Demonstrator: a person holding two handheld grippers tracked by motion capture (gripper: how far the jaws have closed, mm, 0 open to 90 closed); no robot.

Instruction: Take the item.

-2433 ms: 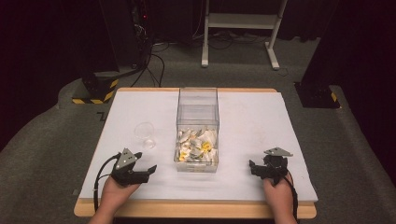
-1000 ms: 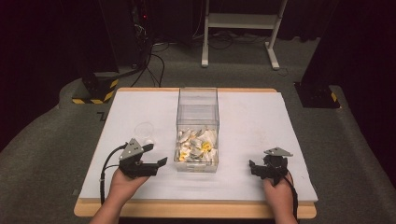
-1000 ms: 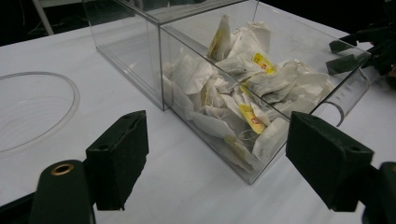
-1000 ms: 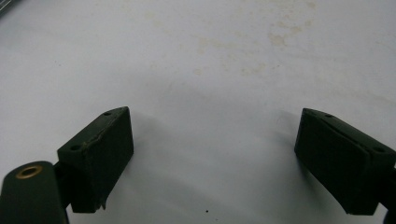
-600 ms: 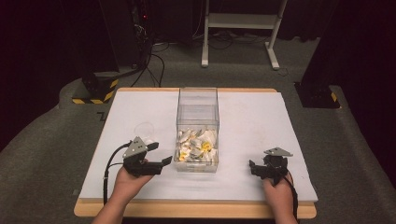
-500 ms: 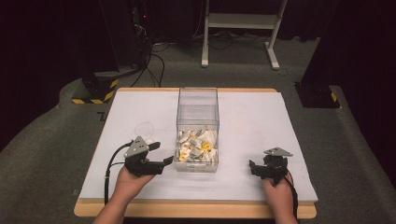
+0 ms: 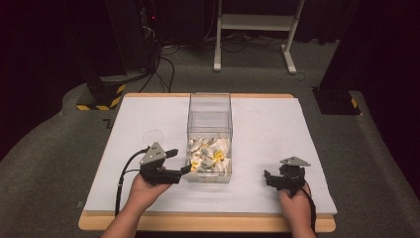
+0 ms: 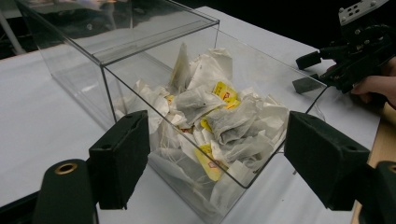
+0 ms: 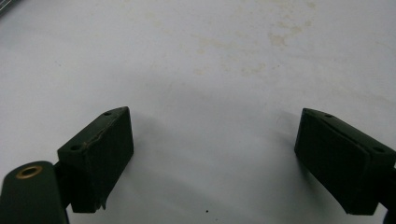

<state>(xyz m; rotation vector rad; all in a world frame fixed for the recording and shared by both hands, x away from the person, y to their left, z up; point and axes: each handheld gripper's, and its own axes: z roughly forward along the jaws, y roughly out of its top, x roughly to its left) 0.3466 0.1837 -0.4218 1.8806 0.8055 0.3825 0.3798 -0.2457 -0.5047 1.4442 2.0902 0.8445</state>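
The table (image 7: 277,124) carries a clear box (image 7: 209,116) at its middle, with tea bags (image 7: 208,152) heaped at the box's near end. The left gripper (image 7: 179,162), in a hand that comes in from the bottom edge, lies level and points at the box's near left corner, jaws wide with nothing between them. The right gripper (image 7: 268,177) rests low over bare table near the front right, well apart from the box, jaws wide and empty.

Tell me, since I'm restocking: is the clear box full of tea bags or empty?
Partly full: tea bags are heaped at the near end of the clear box; its far end looks bare.
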